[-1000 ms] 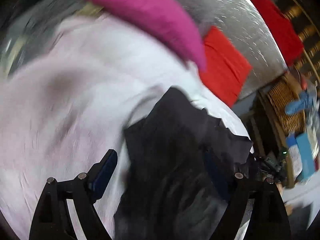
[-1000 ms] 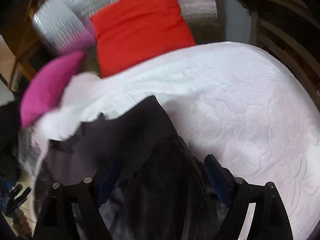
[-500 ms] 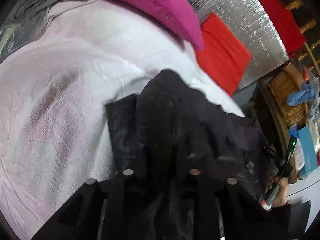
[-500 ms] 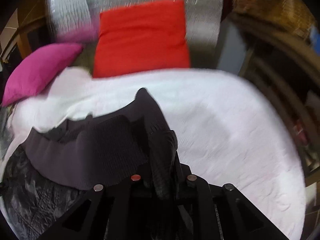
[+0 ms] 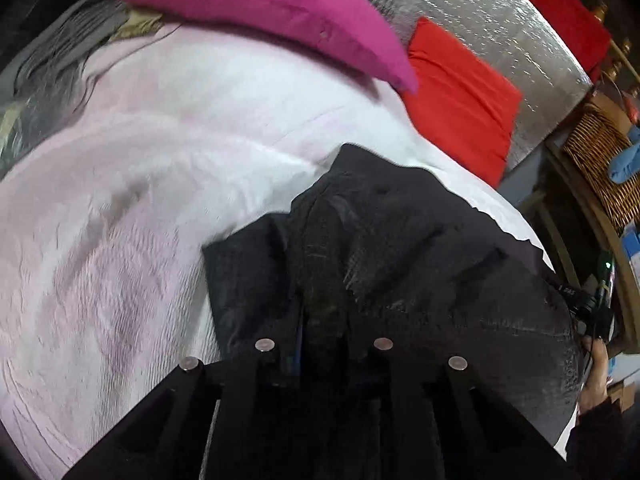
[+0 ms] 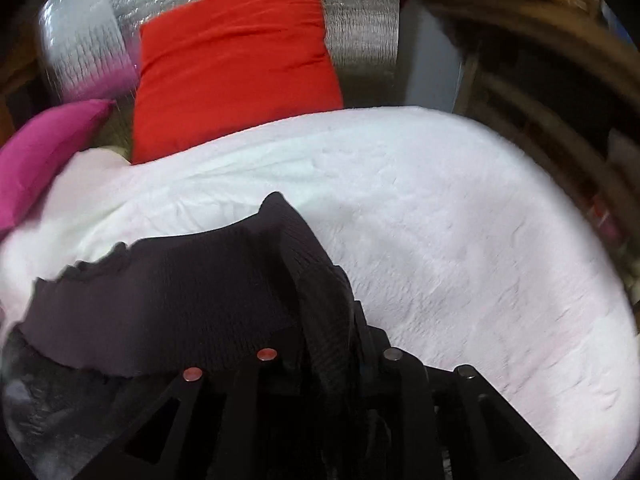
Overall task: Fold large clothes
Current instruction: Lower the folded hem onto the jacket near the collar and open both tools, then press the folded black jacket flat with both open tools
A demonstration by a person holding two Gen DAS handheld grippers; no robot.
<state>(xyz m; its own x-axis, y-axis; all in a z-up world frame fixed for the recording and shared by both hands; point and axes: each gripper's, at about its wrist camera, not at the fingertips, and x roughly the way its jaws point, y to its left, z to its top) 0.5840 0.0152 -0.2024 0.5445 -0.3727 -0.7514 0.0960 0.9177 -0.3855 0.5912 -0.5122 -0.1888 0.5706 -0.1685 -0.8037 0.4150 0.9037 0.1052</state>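
Note:
A large dark, near-black garment (image 5: 400, 240) lies rumpled on a pale pink bed cover (image 5: 140, 200). My left gripper (image 5: 324, 320) is shut on a bunched fold of it, and the cloth rises in a ridge from between the fingers. In the right wrist view the same garment (image 6: 180, 292) spreads to the left with a ragged ribbed edge. My right gripper (image 6: 328, 320) pinches a thick roll of the fabric; its jaws are opening slightly with the cloth still between them. The fingertips of both grippers are hidden by the fabric.
A magenta pillow (image 5: 280, 12) and a red cushion (image 5: 460, 96) lean on a silver quilted headboard (image 5: 500, 28) at the far end. A wicker basket (image 5: 600, 152) and shelves stand beside the bed on the right. A hand (image 5: 596, 372) shows at the right edge.
Both grippers stood wide open over the garment a second ago; both have since closed onto folds of it. The fabric is now gathered into ridges between the fingers.

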